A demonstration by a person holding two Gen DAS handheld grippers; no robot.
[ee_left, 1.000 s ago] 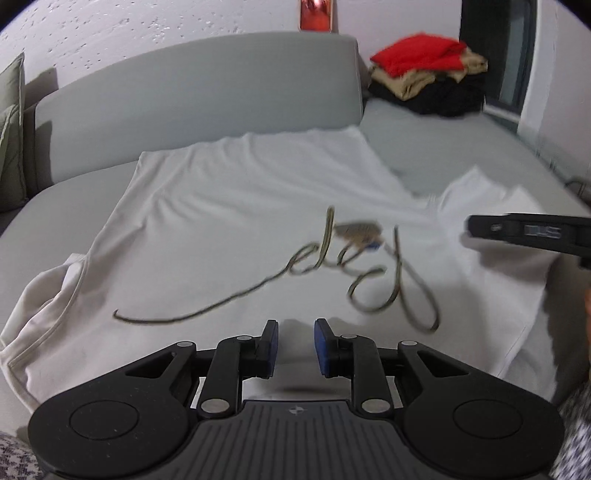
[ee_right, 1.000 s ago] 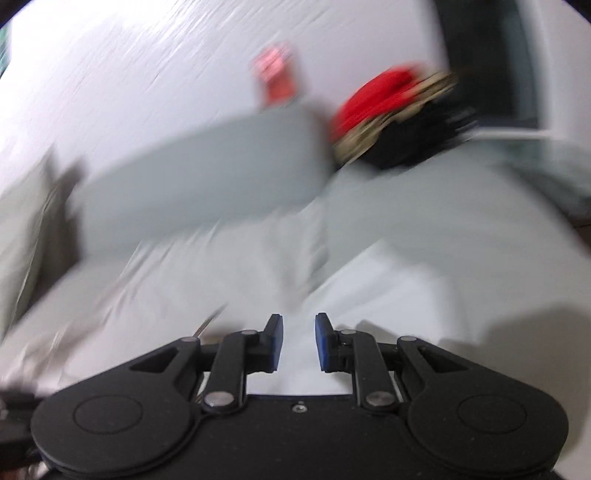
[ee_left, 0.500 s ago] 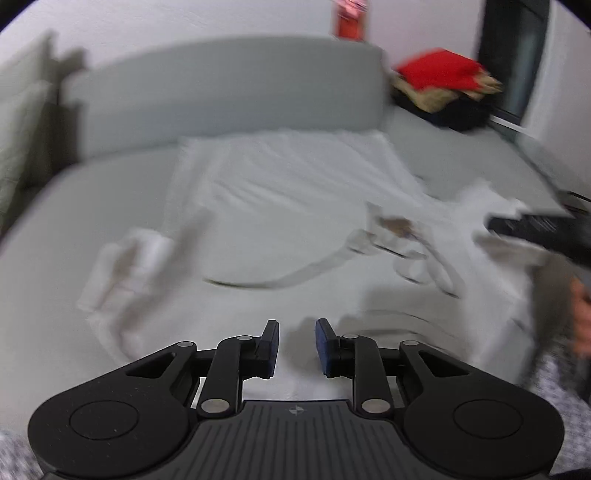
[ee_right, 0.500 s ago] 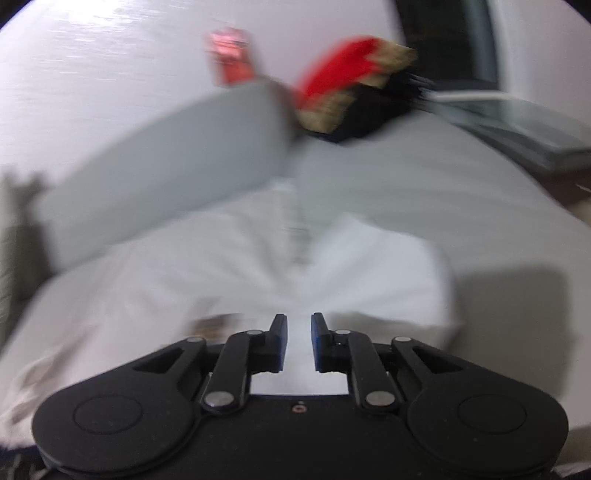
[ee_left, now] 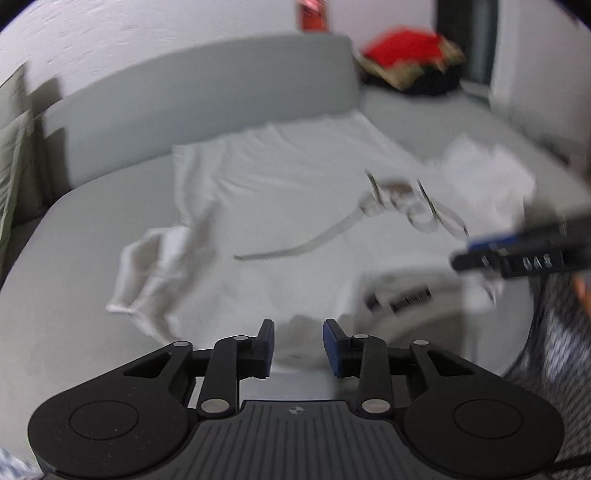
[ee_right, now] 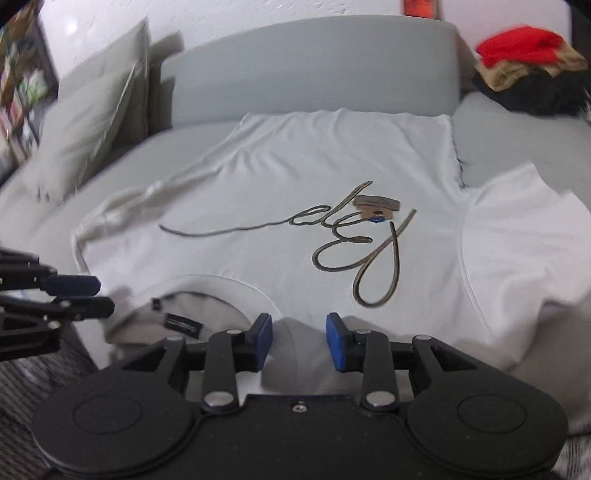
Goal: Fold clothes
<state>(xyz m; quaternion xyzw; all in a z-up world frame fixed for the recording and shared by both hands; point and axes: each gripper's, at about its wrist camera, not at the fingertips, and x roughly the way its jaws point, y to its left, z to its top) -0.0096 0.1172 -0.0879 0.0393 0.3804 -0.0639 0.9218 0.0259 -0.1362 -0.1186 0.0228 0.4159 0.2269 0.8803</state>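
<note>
A white T-shirt [ee_right: 325, 162] with a dark script print [ee_right: 354, 243] lies spread face up on a grey sofa seat [ee_right: 184, 144], collar [ee_right: 221, 291] toward me. It also shows in the left wrist view [ee_left: 295, 192], blurred. My right gripper [ee_right: 298, 341] is open and empty, low over the collar edge. My left gripper [ee_left: 298, 345] is open and empty, over the near shirt edge left of the collar [ee_left: 402, 295]. The left sleeve [ee_left: 155, 266] lies bunched. Each gripper shows in the other's view: the left one [ee_right: 79, 295] and the right one [ee_left: 517, 254].
A pile of red, tan and black clothes [ee_right: 528, 70] sits at the sofa's far right end. A grey cushion [ee_right: 92, 122] leans at the left. The sofa backrest [ee_right: 310, 66] runs behind the shirt. A red object [ee_left: 312, 14] stands above the backrest.
Both grippers' jaws have opened a little wider. The right gripper has swung left toward the shirt's collar. The left view has shifted left and back, and the collar has come into view.
</note>
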